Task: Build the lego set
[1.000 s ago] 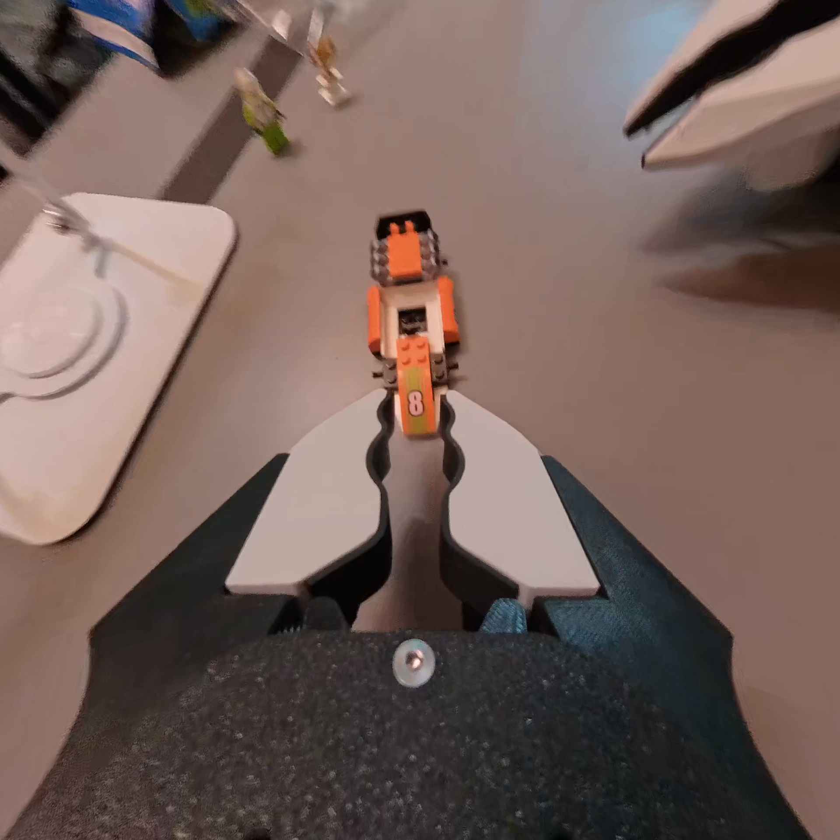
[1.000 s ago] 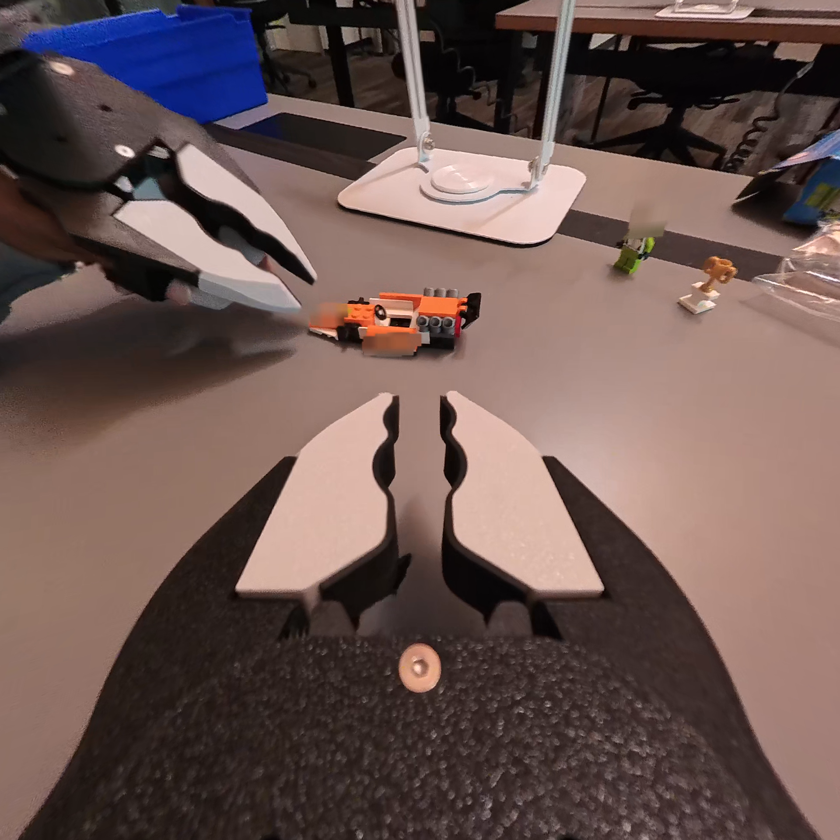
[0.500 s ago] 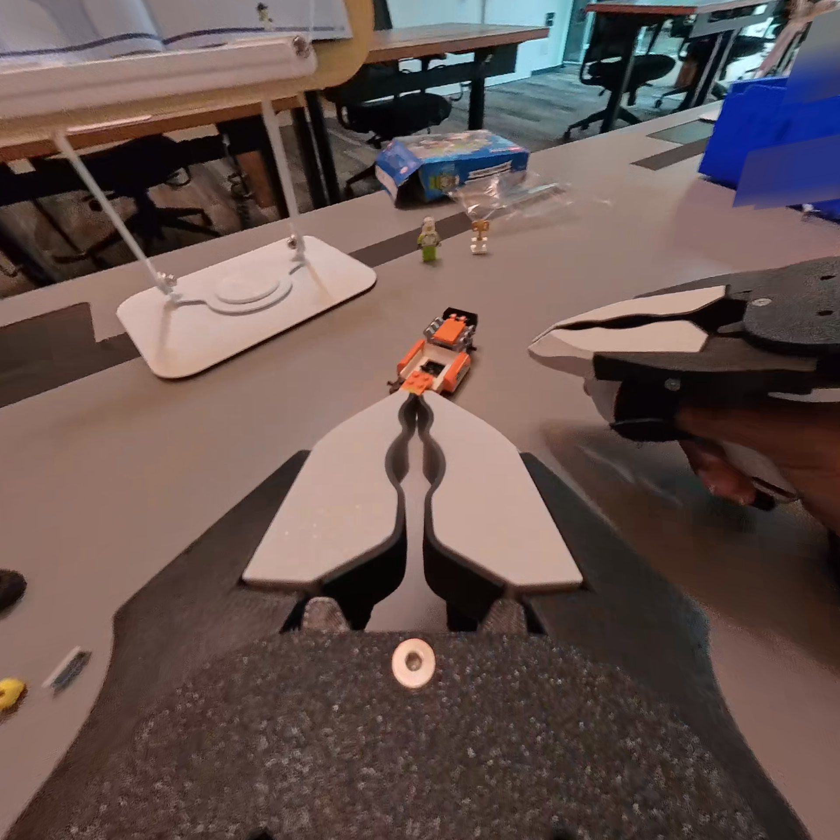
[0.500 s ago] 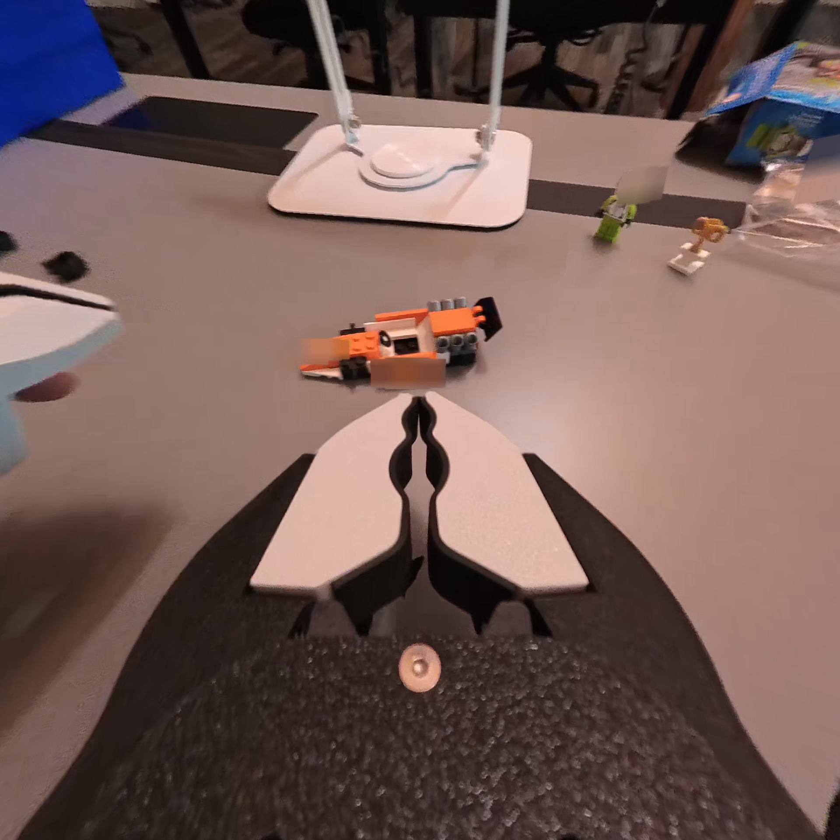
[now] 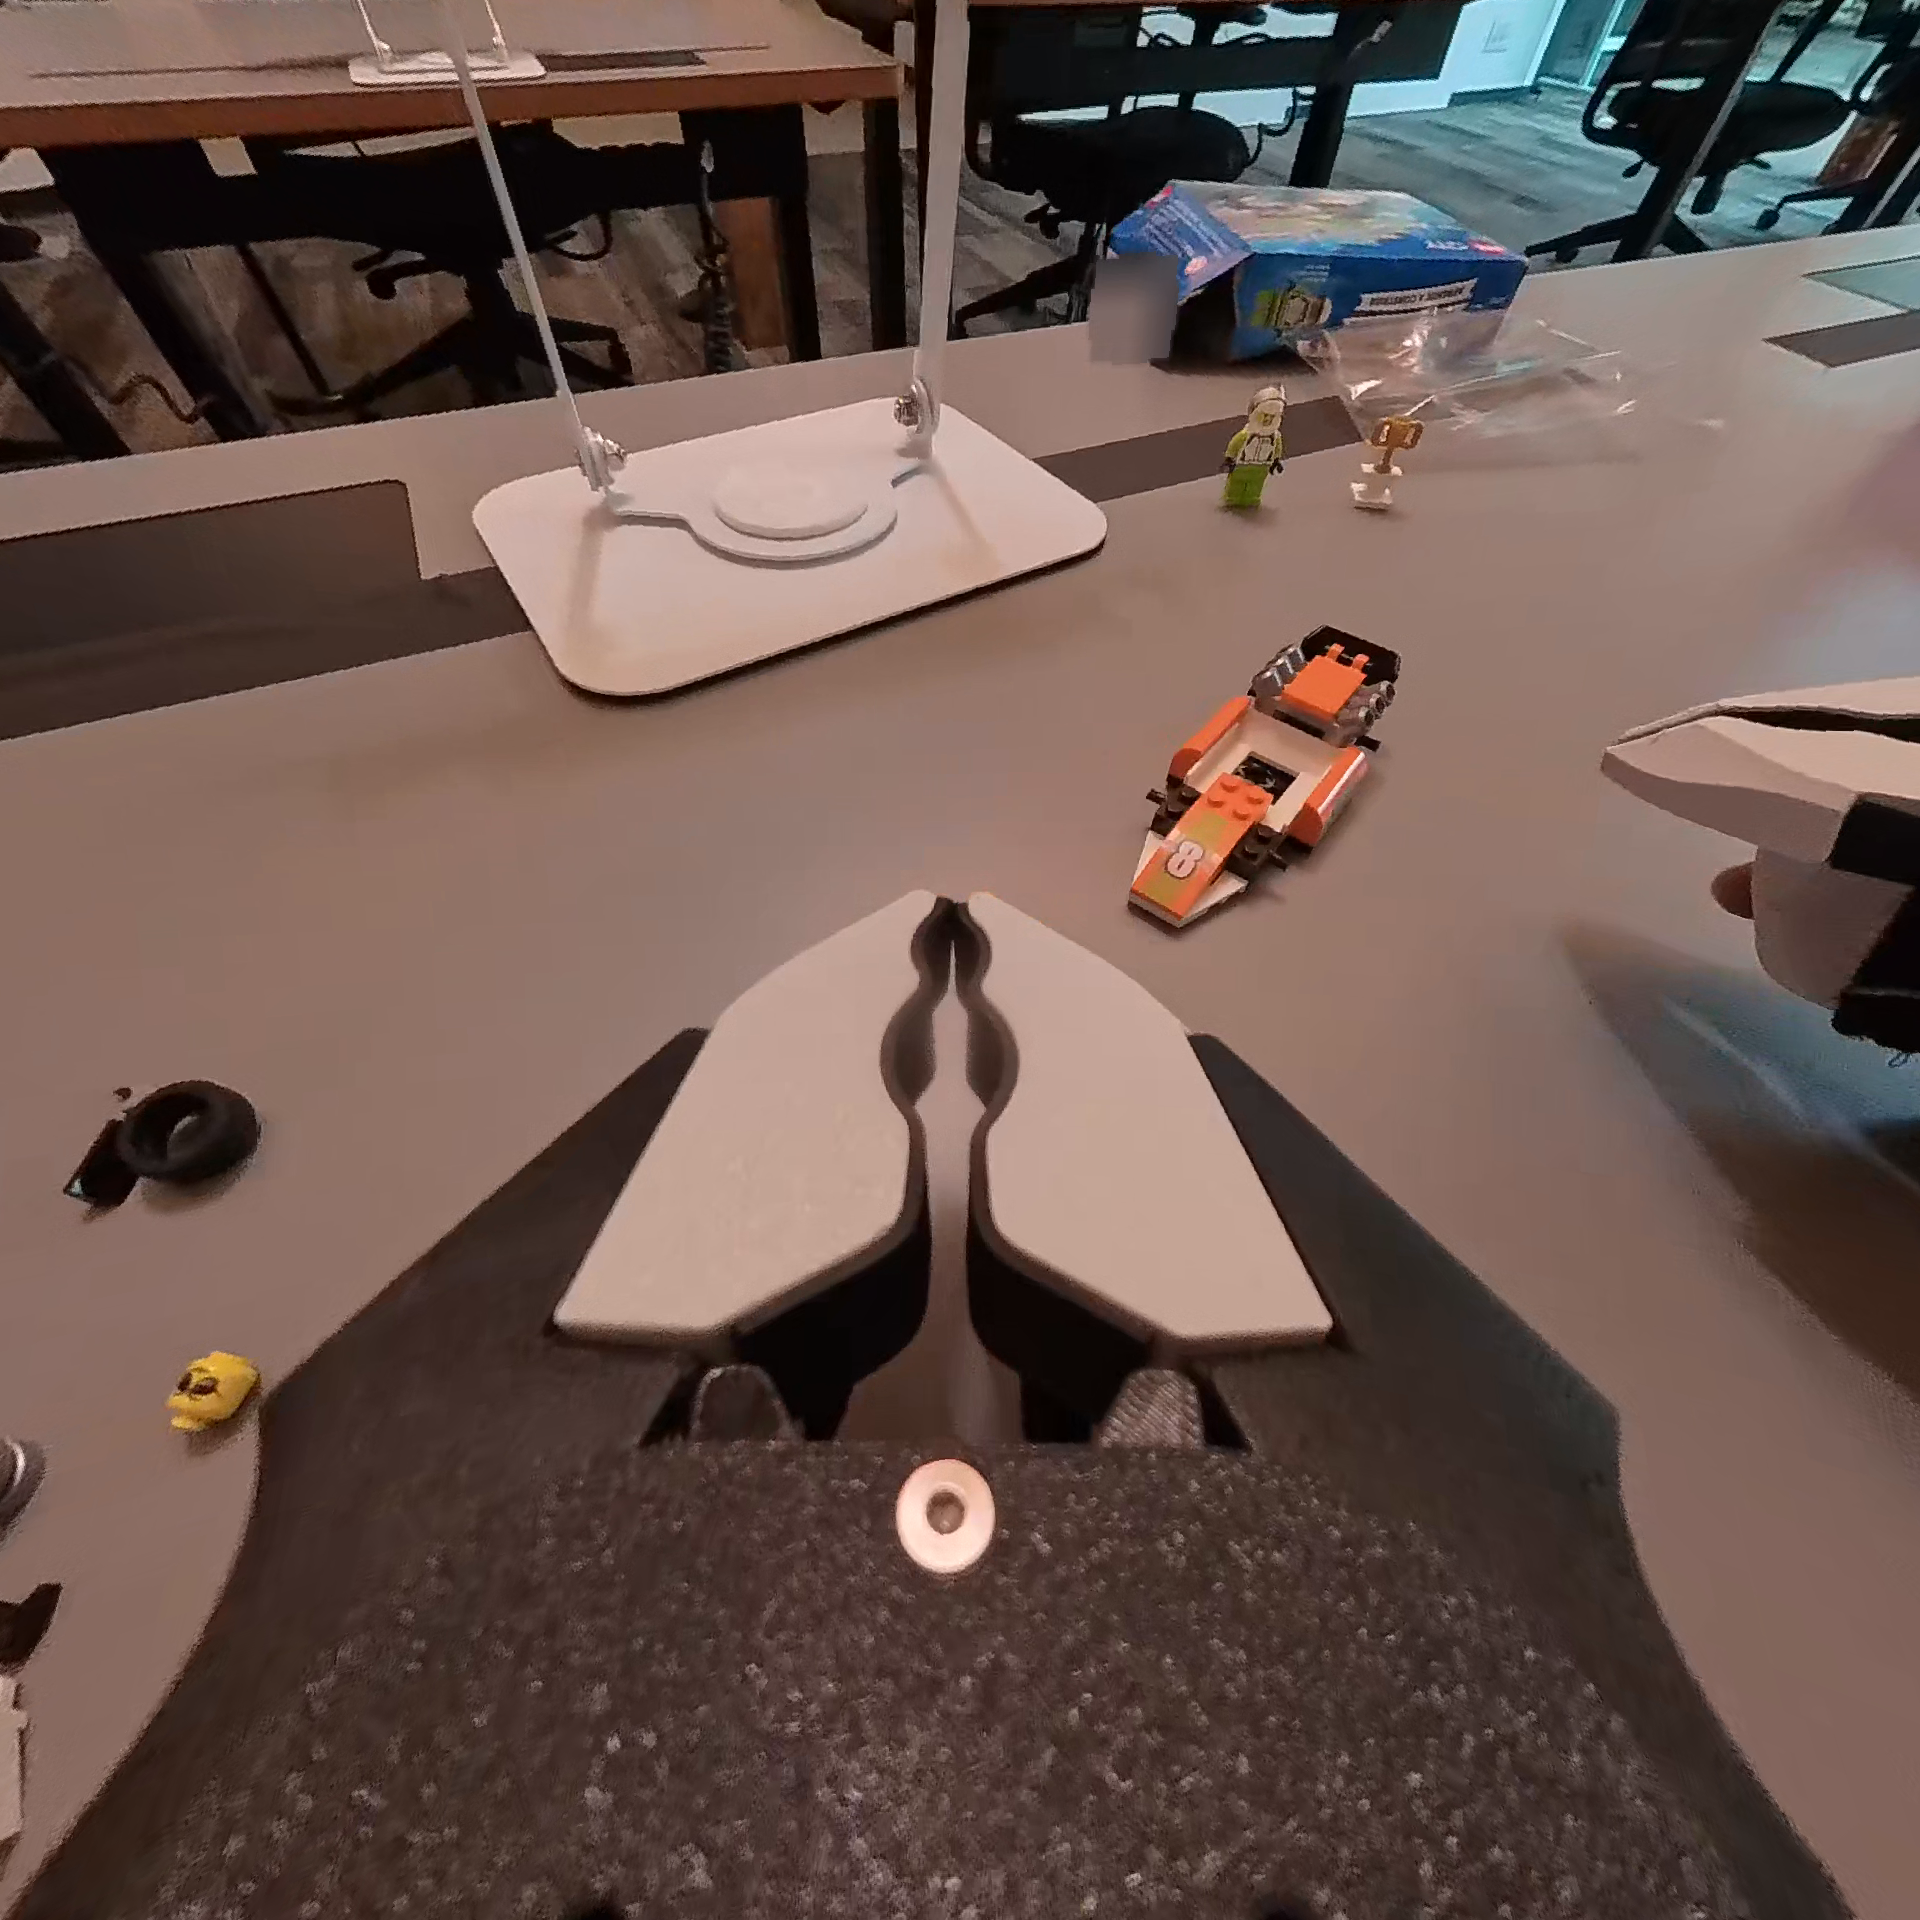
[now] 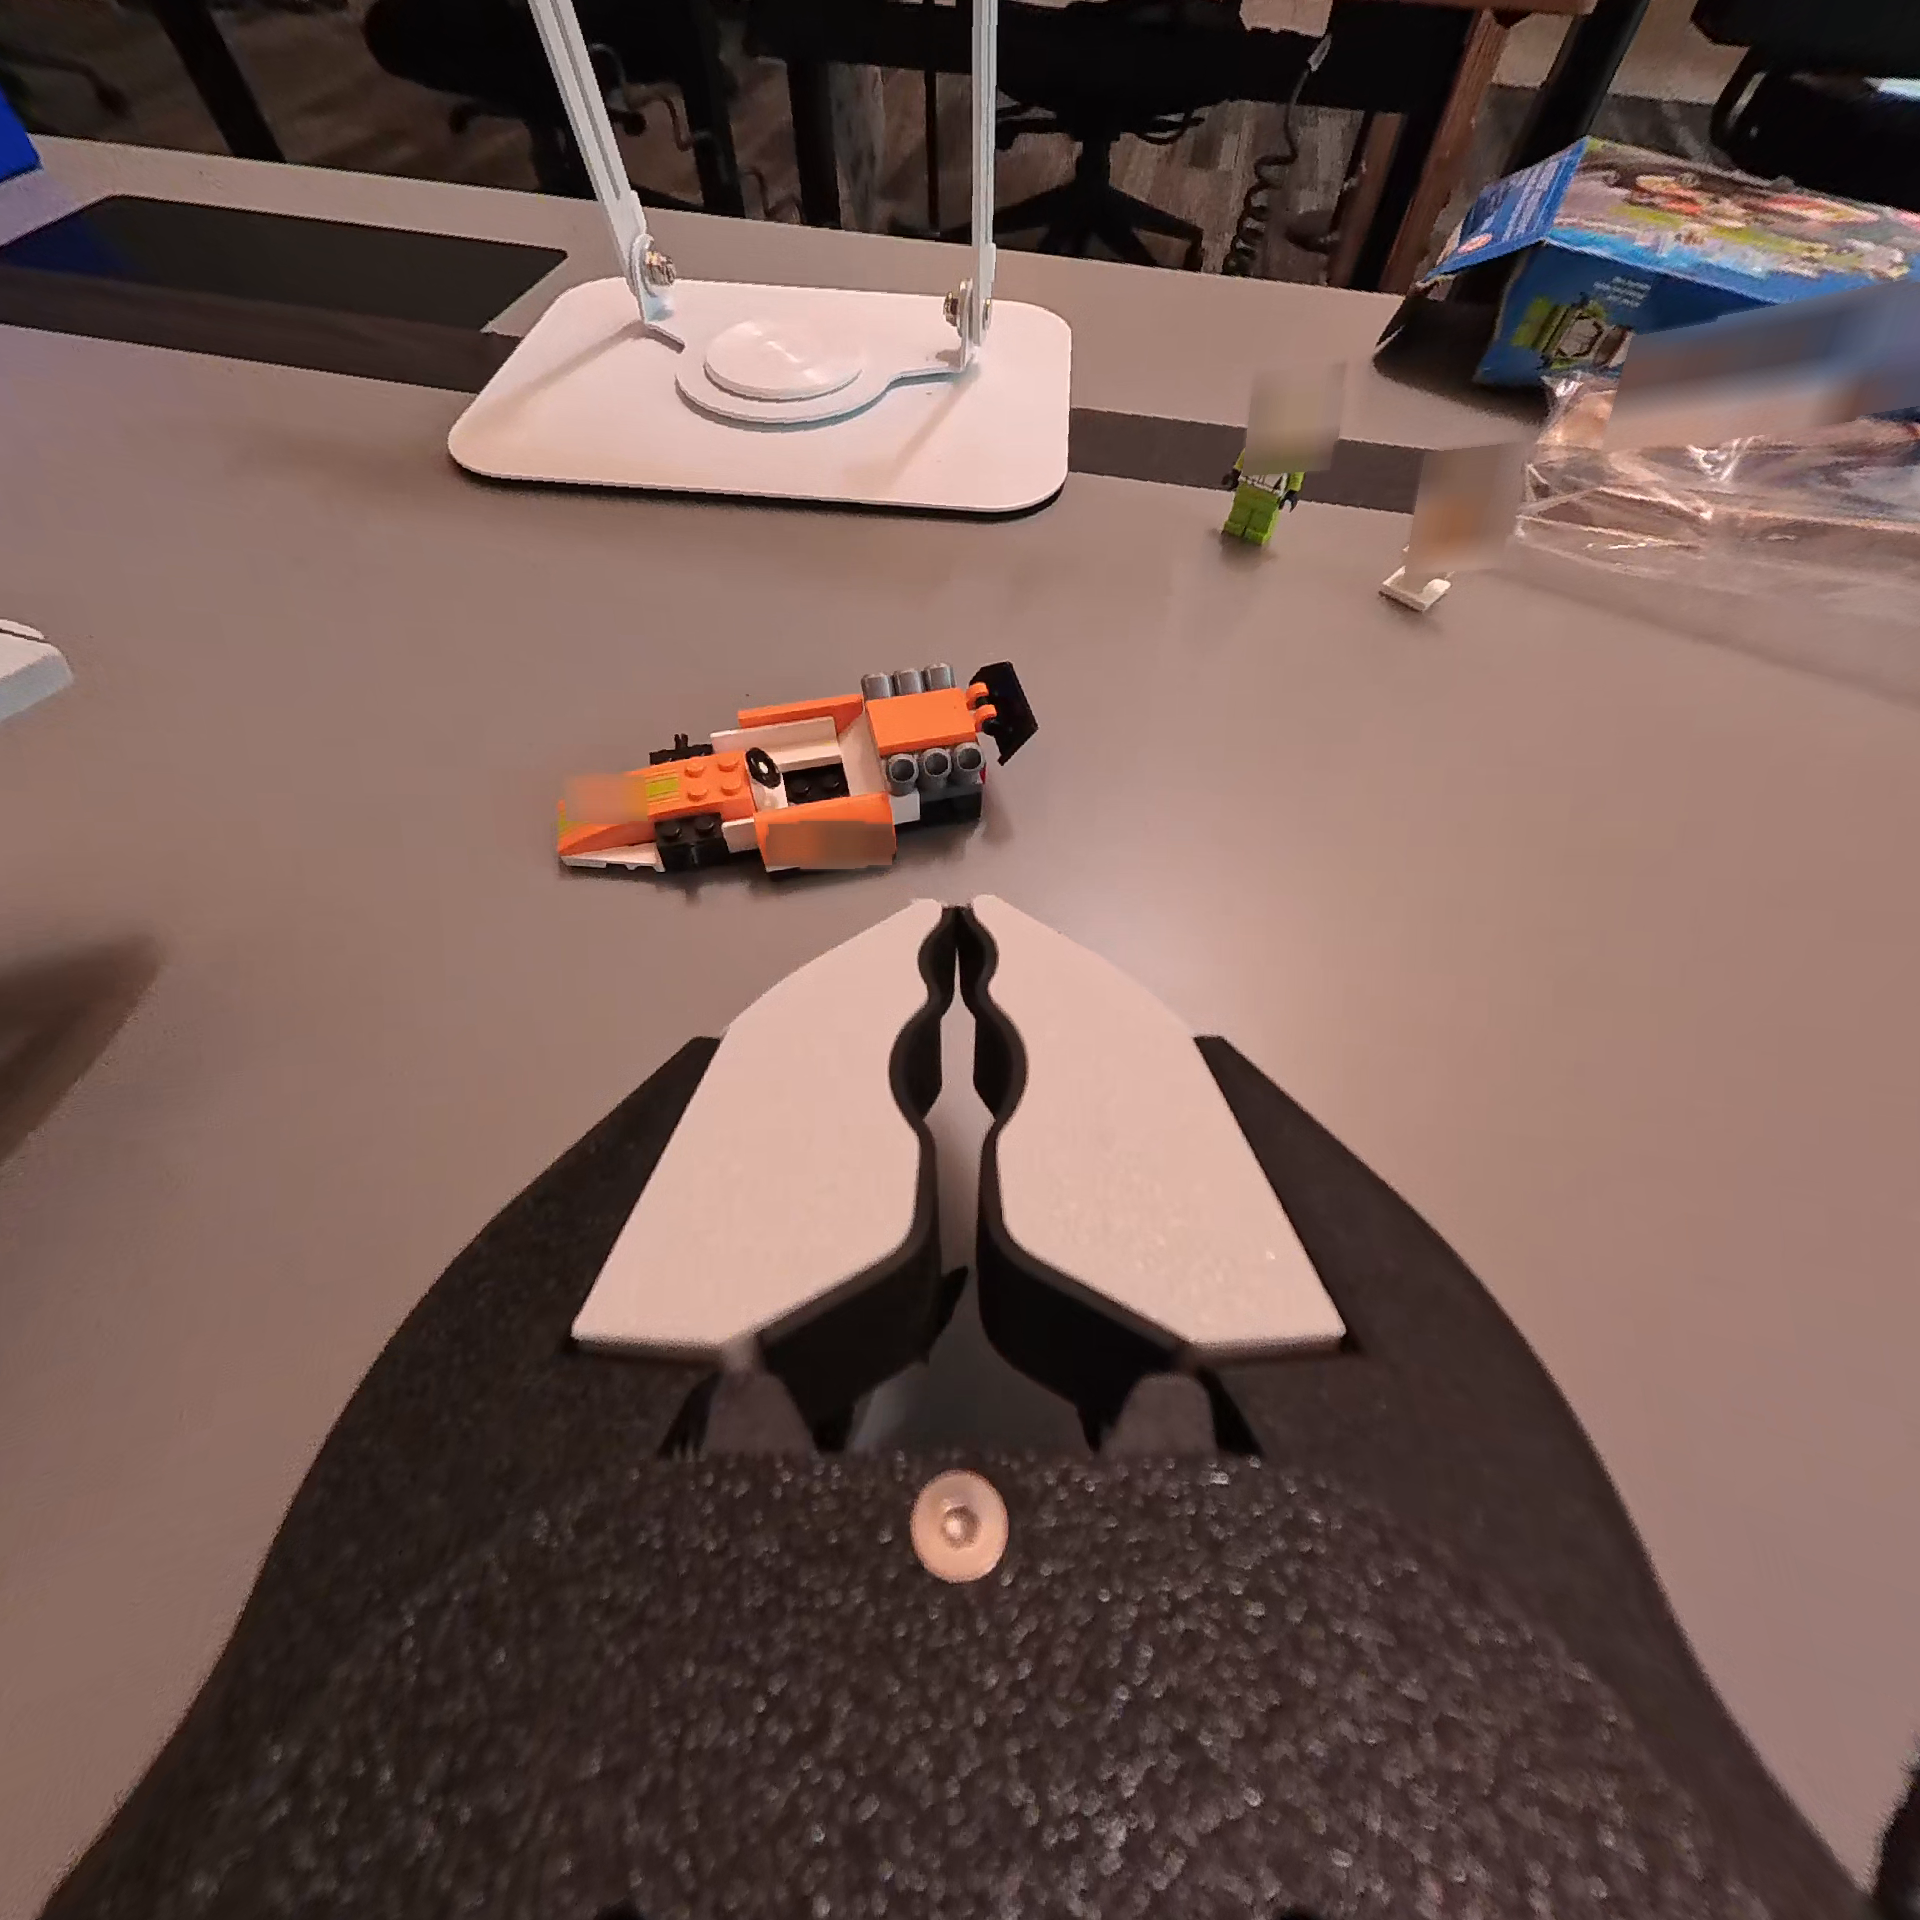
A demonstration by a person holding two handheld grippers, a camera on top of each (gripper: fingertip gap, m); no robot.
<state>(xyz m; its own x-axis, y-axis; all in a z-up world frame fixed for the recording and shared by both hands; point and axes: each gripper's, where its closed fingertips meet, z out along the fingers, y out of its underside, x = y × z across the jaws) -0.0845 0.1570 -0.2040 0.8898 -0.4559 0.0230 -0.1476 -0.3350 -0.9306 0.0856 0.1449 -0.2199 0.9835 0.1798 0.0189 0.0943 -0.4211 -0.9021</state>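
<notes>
The orange and white lego car (image 5: 1262, 781) lies flat on the grey table (image 5: 520, 935), without wheels, a little beyond and to the right of the left gripper (image 5: 951, 914), whose fingertips are pressed together with nothing between them. In the right wrist view the same car (image 6: 795, 779) sits just past the right gripper (image 6: 961, 914), whose tips likewise meet on nothing. Farther off stand a green minifigure (image 5: 1255, 452) and a small trophy piece (image 5: 1387, 457), near a blue box (image 5: 1320, 270) and a clear plastic bag (image 5: 1475, 374). A white lamp base (image 5: 790, 540) rests at the far side. Near the left edge lie a black tyre (image 5: 187, 1132) and a yellow minifigure head (image 5: 213, 1392).
</notes>
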